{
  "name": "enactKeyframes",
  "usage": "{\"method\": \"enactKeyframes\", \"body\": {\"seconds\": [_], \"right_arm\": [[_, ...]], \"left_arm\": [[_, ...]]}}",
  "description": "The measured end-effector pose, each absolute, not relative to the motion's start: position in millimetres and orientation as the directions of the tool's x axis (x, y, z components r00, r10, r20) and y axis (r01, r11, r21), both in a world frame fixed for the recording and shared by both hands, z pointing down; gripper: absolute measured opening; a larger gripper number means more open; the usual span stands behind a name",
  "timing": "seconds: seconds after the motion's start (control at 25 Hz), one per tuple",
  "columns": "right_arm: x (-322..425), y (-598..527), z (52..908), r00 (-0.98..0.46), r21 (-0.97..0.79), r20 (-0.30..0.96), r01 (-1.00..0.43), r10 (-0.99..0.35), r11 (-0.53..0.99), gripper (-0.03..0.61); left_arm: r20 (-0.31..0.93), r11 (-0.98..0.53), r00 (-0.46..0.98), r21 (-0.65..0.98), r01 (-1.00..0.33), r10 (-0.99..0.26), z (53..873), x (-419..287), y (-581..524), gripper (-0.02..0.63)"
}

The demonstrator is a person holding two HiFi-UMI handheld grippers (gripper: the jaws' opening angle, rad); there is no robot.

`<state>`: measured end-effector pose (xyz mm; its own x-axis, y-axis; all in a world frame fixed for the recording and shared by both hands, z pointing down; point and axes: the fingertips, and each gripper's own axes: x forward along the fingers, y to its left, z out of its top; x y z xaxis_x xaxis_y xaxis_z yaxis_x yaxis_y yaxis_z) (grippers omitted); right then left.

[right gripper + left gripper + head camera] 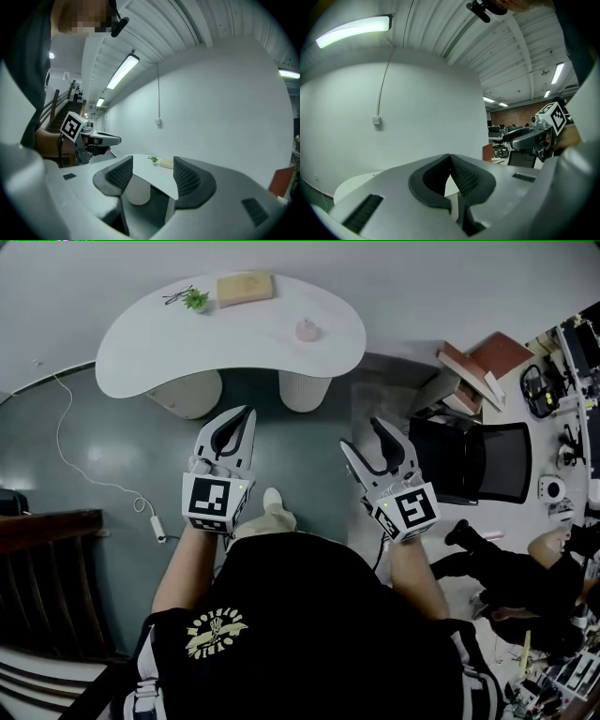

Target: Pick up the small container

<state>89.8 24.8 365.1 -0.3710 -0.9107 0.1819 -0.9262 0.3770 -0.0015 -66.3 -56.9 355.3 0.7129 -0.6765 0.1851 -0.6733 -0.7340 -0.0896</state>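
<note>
While both tongs are hovering over the floor, well apart from the white table point(141, 357), the left gripper point(242, 414) is clenching its jaws on nothing and the right gripper point(362, 435) is holding its jaws released, empty. The small container point(307, 330) is sitting on the table's right part, far beyond both.

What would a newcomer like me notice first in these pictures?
Probably the two white hand-held grippers thrust out in front of the person: the left gripper shut, the right gripper open. Beyond them stands a curved white table bearing a small pink container, a tan block and a little plant.
</note>
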Motion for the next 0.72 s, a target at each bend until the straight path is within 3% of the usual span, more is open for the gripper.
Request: {"method": "enactKeyframes", "body": {"seconds": [0.72], "right_arm": [[67.3, -68.6, 339.0, -0.295, 0.071, 0.165, -0.948, -0.941, 0.310, 0.261]], "left_arm": [[0.104, -0.763, 0.756, -0.095, -0.640, -0.647, 336.0, -86.8, -164.7, 0.020]]}}
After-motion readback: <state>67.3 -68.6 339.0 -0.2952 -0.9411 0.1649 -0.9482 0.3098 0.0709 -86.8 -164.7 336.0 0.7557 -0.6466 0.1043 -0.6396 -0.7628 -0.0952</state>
